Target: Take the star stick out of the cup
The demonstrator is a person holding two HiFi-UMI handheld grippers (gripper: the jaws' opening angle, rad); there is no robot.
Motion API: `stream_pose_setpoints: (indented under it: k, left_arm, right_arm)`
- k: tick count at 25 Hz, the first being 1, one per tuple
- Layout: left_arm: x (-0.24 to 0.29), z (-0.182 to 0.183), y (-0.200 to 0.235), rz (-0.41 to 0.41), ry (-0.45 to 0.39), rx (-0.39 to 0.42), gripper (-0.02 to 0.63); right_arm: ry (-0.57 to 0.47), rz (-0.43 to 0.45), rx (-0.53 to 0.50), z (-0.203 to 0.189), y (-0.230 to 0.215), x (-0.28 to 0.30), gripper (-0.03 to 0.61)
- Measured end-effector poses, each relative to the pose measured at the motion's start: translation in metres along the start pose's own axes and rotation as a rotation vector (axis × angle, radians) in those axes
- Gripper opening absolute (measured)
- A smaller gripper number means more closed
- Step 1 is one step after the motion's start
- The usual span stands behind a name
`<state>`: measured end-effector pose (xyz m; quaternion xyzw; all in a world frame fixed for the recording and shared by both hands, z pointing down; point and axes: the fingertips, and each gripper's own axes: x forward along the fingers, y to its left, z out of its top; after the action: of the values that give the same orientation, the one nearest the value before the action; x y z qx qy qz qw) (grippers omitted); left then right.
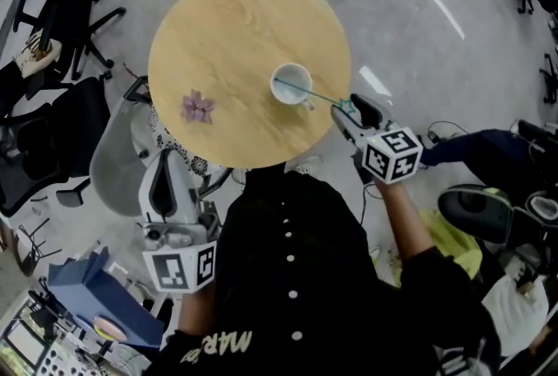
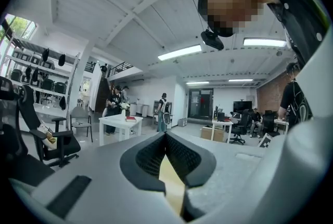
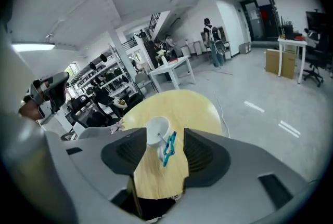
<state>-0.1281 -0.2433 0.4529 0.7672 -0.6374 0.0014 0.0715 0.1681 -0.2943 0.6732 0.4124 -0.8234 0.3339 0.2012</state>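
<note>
A white cup (image 1: pixel 292 85) stands right of centre on the round wooden table (image 1: pixel 235 34). A thin stick leans out of it to the right and ends in a teal star (image 1: pixel 344 106) past the table's edge. My right gripper (image 1: pixel 349 110) is at that star. In the right gripper view the star stick (image 3: pixel 169 147) hangs between the open jaws of the right gripper (image 3: pixel 165 135), clear of both pads, with the cup (image 3: pixel 156 129) just beyond. My left gripper (image 1: pixel 162 165) hangs below the table's near-left edge, shut and empty; its tips (image 2: pixel 166 135) meet.
A small purple flower-like object (image 1: pixel 197 106) lies on the left part of the table. Office chairs (image 1: pixel 52 112) stand to the left, and a grey chair (image 1: pixel 118 160) is under the table's left edge. Bags and cables lie on the floor at the right.
</note>
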Motion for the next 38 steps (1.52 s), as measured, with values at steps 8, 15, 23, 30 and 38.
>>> stream_pose_setpoints:
  k: [8,15,23,30,38]
  left_arm:
    - [0.011,-0.027,0.001,-0.012,0.053,-0.022,-0.005]
    - [0.015,-0.028,0.004,-0.007,0.056,-0.025,-0.005]
    - [0.016,-0.020,0.000,-0.007,0.040,-0.018,-0.005]
    - [0.004,-0.006,-0.007,-0.011,0.012,-0.005,-0.005]
    - [-0.005,0.021,-0.023,-0.010,-0.043,-0.007,-0.005]
  right_arm:
    - [0.097,0.050,0.105,-0.019,0.000,0.010,0.096]
    - [0.149,0.050,0.103,-0.024,0.000,0.013,0.024]
    - [0.161,0.049,0.014,-0.010,0.008,0.006,0.021]
    - [0.176,0.050,-0.178,0.013,0.024,-0.024,0.021]
    - [0.145,0.082,-0.276,0.037,0.044,-0.061,0.021]
